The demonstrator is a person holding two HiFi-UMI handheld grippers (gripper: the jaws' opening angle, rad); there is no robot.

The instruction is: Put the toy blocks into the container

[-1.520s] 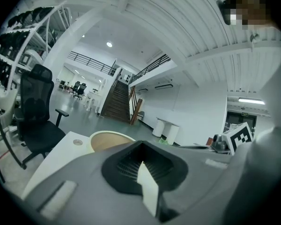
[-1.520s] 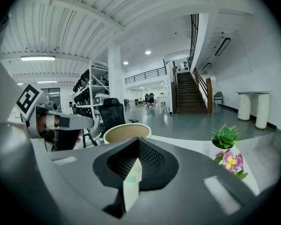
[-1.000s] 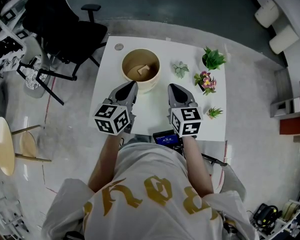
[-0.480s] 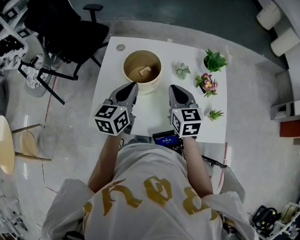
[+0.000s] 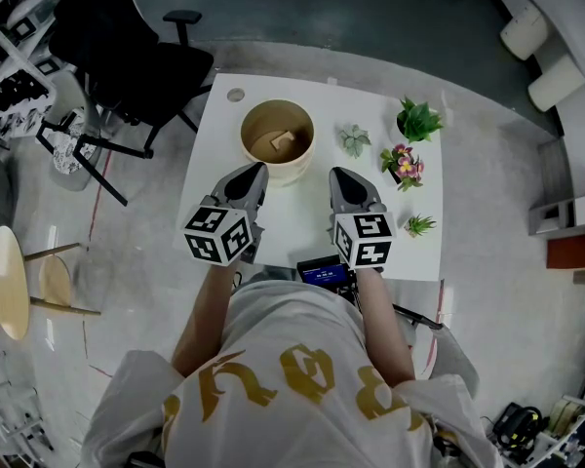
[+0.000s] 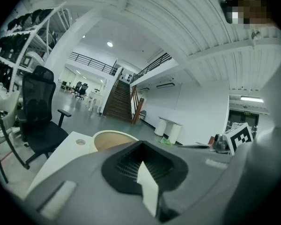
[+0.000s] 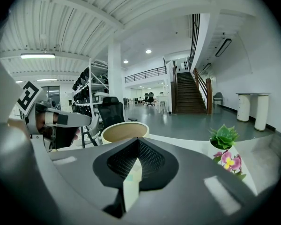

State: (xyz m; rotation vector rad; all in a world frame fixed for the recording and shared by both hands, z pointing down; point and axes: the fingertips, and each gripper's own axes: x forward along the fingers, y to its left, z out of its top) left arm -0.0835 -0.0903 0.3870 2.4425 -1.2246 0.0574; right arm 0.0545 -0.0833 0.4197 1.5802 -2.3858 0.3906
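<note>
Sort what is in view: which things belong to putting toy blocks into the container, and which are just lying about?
Belongs to the job:
- container
- toy block, already inside it
- left hand-held gripper and right hand-held gripper, both shut and empty

Just lying about:
- succulent
- leafy green plant
- flowering plant
- small spiky plant
- round disc
- office chair

The worktop point(image 5: 297, 224) is smooth, matt white, while the floor point(image 5: 127, 232) around it is polished and glossy, mirroring the lights. The container point(image 5: 285, 170) has a dull tan surface, and the small block point(image 5: 280, 141) inside looks like pale bare wood. The left gripper point(image 5: 256, 170) and right gripper point(image 5: 340, 174) have matt grey plastic fingers point(image 7: 215, 182) with black, finely ribbed pads point(image 7: 150, 161).
</note>
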